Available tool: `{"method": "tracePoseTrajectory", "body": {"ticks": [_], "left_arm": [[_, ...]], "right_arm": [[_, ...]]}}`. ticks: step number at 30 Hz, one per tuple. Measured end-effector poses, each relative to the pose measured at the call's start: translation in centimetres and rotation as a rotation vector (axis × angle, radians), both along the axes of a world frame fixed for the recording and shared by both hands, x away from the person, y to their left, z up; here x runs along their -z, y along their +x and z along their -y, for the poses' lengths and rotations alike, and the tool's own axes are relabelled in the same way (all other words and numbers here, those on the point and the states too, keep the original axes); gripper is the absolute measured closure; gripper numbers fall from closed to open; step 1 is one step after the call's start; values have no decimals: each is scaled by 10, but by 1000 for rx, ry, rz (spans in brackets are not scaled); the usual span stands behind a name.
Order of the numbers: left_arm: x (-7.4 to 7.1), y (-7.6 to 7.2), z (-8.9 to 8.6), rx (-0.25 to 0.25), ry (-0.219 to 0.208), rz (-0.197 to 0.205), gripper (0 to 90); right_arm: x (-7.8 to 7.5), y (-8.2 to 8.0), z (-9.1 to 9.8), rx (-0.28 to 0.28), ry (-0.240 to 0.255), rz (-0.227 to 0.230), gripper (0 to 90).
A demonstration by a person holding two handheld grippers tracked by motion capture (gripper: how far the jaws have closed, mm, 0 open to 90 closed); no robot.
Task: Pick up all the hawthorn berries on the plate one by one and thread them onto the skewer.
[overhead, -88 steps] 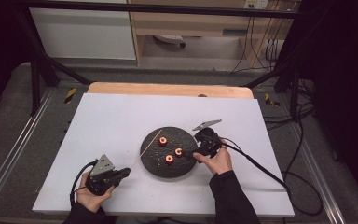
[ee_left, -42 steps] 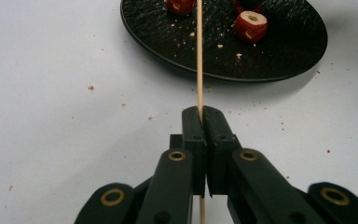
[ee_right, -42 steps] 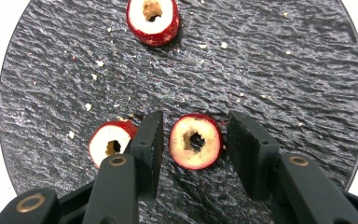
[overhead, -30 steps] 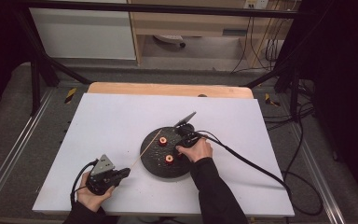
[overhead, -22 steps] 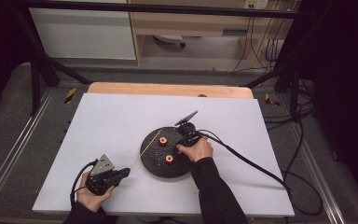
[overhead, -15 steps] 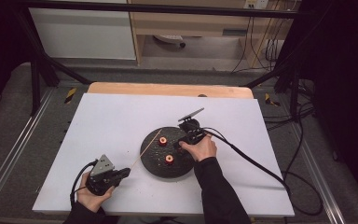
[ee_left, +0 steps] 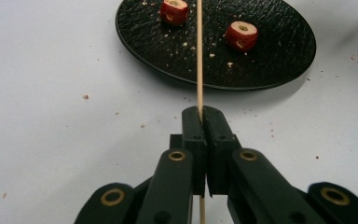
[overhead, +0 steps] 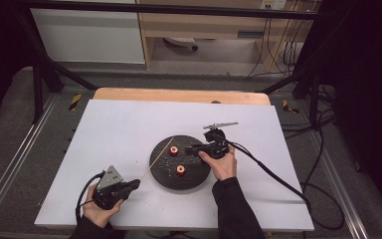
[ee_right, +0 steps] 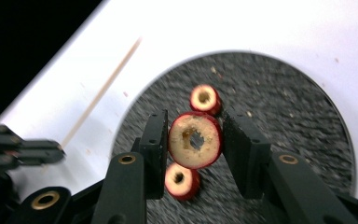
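The cored red slice [ee_right: 195, 139], pinched in the right tool [ee_right: 193, 140] above the black plate [overhead: 195, 177], may crumble or miss the thin skewer [ee_left: 199, 60] clamped in the left tool [ee_left: 203, 114] if its hole tilts

In the right gripper view the black plate [ee_right: 279, 93] was smeared by motion blur and cut off at the bottom edge. The skewer [ee_left: 199, 56] ran out of the left gripper view's top, its tip unseen. From the high view the fruit ring [ee_right: 195, 139] was hidden within the right gripper [overhead: 191, 148], perhaps too small to show.
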State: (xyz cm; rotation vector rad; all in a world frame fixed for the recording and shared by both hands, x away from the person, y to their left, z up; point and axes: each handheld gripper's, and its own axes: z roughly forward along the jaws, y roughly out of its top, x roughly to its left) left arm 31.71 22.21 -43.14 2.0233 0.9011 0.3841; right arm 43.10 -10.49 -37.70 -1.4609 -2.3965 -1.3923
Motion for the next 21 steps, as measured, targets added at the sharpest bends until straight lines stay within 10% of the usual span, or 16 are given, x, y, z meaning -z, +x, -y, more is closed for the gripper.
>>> {"method": "tracePoseTrajectory", "body": {"ticks": [21], "left_arm": [[-1,-3,3,-11,-19,12,879]], "right_arm": [[23,-13,14,152,336,162,623]]}}
